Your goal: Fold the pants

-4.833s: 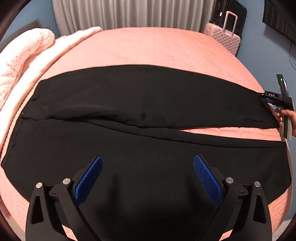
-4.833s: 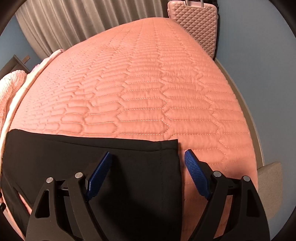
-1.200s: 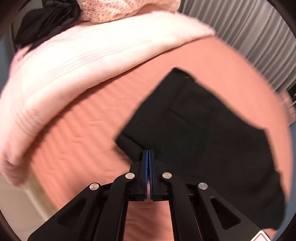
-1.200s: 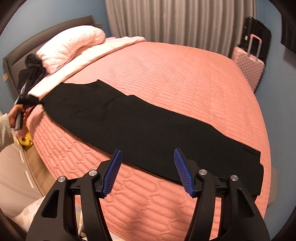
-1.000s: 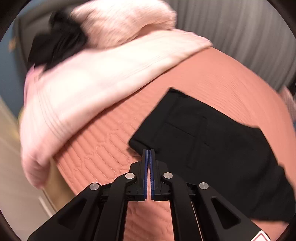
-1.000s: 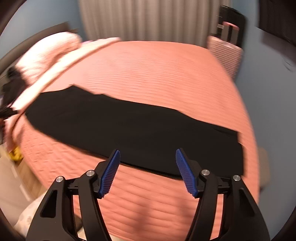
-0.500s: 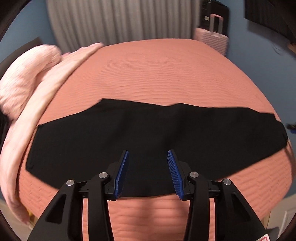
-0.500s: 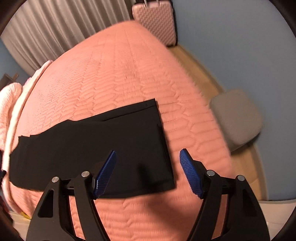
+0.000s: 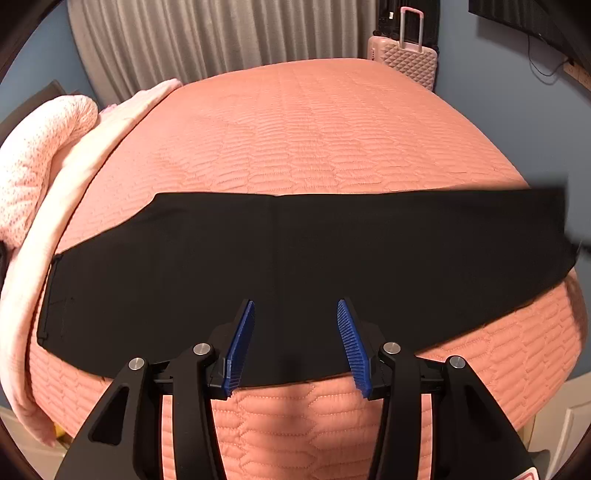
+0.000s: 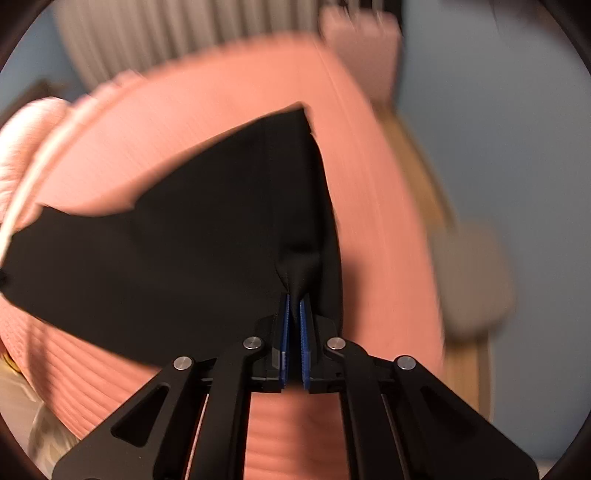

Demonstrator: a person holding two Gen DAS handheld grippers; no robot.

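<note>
While the pants (image 9: 295,258) lay stretched as one long black band across the near side of the bed (image 9: 314,140), the left gripper (image 9: 295,339) hung just above their near edge with its jaws spread wide, gripping nothing. Its blue pads (image 9: 240,343) framed the cloth and a strip of the pink quilt below; whether they touched the fabric could not be told from this view. At the far left a pale pink blanket (image 9: 48,192) lay heaped along the side of the bed, beside the wide end of the pants. Behind the bed hung a grey curtain (image 9: 221,33), and a pink suitcase (image 9: 406,62) stood at the far right corner. The right end of the pants was blurred in the left camera view.

Seen from the right wrist camera, which was smeared by motion, the right gripper (image 10: 294,332) had its jaws pressed nearly together, pinching a fold of the black cloth (image 10: 207,236) at the leg end. The fabric puckered upward into the pads, and the hem corner rose to a point over the quilt (image 10: 369,184). A grey stool (image 10: 476,280) showed beside the bed at the right.
</note>
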